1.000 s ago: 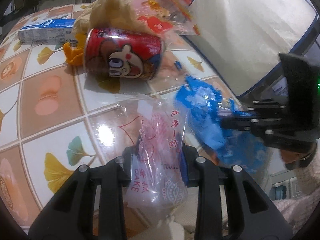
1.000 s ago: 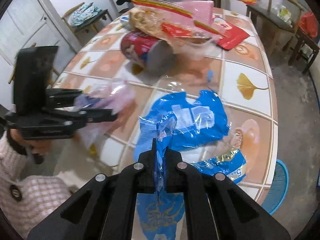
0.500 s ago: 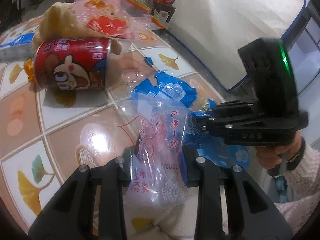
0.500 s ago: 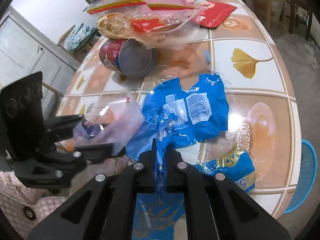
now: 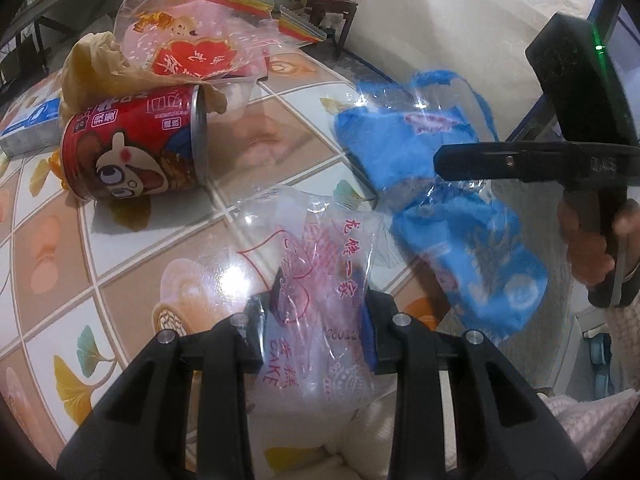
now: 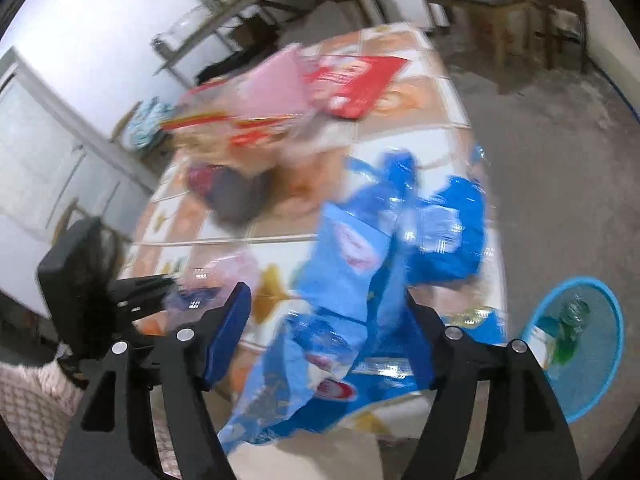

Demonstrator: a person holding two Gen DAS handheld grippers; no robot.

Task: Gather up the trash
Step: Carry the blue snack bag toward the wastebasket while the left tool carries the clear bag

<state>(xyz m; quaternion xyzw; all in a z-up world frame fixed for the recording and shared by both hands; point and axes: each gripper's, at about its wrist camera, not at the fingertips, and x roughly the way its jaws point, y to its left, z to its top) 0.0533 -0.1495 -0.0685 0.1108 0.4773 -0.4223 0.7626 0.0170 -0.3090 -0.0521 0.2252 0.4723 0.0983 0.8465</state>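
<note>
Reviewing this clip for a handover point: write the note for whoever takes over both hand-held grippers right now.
Left hand-held gripper: shut on the clear cake bag, held at the tiled table's near edge.
Right hand-held gripper: open, jaws have just been opening; the blue wrapper hangs loose between them, pads not pressing on it.
Blue bin stands on the floor by the table, some trash already inside.
Left on the table: red can, brown paper bag, pink zip bag, a small box.
Nothing from this pair binned yet.
</note>
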